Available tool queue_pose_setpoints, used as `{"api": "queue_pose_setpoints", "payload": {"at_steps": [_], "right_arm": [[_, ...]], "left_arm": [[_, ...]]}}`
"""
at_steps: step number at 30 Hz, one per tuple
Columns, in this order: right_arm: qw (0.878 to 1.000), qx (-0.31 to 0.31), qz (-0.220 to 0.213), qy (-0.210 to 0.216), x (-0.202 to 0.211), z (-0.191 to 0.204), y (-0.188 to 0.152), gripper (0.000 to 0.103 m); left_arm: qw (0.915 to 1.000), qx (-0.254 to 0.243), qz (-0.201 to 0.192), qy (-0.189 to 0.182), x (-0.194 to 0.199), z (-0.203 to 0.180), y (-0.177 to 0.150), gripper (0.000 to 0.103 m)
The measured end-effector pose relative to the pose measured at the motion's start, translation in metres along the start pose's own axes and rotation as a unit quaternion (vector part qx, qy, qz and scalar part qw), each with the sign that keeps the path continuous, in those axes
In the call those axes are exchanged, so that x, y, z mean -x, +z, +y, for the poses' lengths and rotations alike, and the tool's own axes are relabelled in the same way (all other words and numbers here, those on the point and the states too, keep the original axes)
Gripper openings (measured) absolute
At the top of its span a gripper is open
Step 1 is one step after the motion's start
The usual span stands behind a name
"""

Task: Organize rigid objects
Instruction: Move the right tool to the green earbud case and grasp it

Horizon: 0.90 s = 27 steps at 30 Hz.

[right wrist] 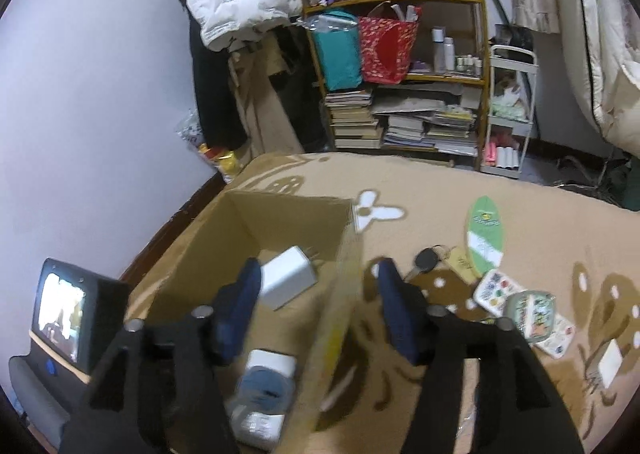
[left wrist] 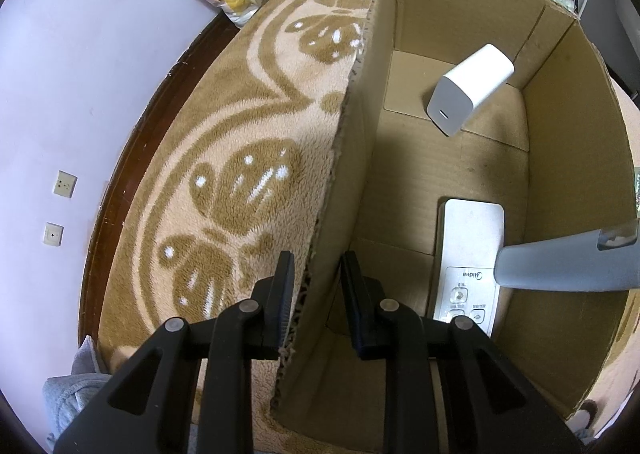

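Observation:
An open cardboard box (left wrist: 568, 134) stands on a tan patterned blanket. Inside lie a white charger block (left wrist: 468, 90), a white Midea remote (left wrist: 468, 246) and a grey-blue tube-shaped object (left wrist: 560, 268) that reaches in from the right over the remote. My left gripper (left wrist: 317, 258) is closed on the box's left wall. In the right wrist view my right gripper (right wrist: 319, 268) is open and straddles the blurred right wall of the box (right wrist: 288, 210), with nothing held. Below it are the charger (right wrist: 288, 278), the grey-blue object (right wrist: 264, 390) and the remote (right wrist: 260, 424).
On the blanket right of the box lie a key fob (right wrist: 426, 259), an oval green tag (right wrist: 485, 232), printed cards (right wrist: 496, 292), a round tin (right wrist: 532, 310) and a small white piece (right wrist: 610, 364). A cluttered shelf (right wrist: 400, 74) stands behind. A black device with a lit screen (right wrist: 64, 318) is left of the box.

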State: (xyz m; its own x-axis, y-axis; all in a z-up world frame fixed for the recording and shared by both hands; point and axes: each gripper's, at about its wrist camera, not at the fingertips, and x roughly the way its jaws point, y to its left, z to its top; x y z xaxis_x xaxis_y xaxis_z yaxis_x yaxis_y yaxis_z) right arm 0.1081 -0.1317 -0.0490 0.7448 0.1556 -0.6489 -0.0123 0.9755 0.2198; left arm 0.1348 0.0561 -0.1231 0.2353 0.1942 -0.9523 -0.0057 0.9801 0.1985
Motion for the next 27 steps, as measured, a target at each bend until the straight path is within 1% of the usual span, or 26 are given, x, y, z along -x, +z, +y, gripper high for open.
{"api": "queue_pose_setpoints", "payload": {"at_steps": [1,2,4,5,7,10,17,20,27], "right_arm": [[1.0,-0.001,0.002,-0.007,0.0,-0.005,0.001,0.085],[1.0,-0.001,0.001,-0.017,0.001,-0.01,0.003,0.093],[1.0,0.0,-0.002,-0.03,0.002,-0.02,0.005,0.101],[0.999,0.0,-0.002,-0.034,0.002,-0.024,0.006,0.103],[0.999,0.0,0.0,-0.045,0.001,-0.034,0.009,0.103],[0.997,-0.008,0.006,-0.073,-0.002,-0.05,0.008,0.103],[0.994,-0.041,0.012,-0.1,-0.01,-0.09,0.0,0.103],[0.991,-0.055,0.01,-0.121,-0.015,-0.106,-0.004,0.103],[0.986,-0.089,0.028,-0.141,-0.03,-0.139,-0.015,0.103]], "left_arm": [[1.0,0.0,0.0,0.0,0.0,0.0,0.0,0.024],[1.0,0.0,0.0,0.0,0.0,0.0,0.0,0.024],[1.0,0.001,0.0,-0.001,0.0,0.001,0.0,0.024],[1.0,0.001,0.0,-0.001,0.0,0.001,0.0,0.024],[1.0,0.0,0.0,0.0,0.0,0.0,0.0,0.024],[1.0,-0.001,0.0,0.001,0.0,0.001,0.0,0.024],[1.0,-0.002,0.0,0.001,0.0,0.001,0.0,0.024],[1.0,-0.002,0.0,0.001,0.0,0.001,0.0,0.024],[1.0,-0.003,0.0,0.002,-0.001,0.001,-0.001,0.024]]}}
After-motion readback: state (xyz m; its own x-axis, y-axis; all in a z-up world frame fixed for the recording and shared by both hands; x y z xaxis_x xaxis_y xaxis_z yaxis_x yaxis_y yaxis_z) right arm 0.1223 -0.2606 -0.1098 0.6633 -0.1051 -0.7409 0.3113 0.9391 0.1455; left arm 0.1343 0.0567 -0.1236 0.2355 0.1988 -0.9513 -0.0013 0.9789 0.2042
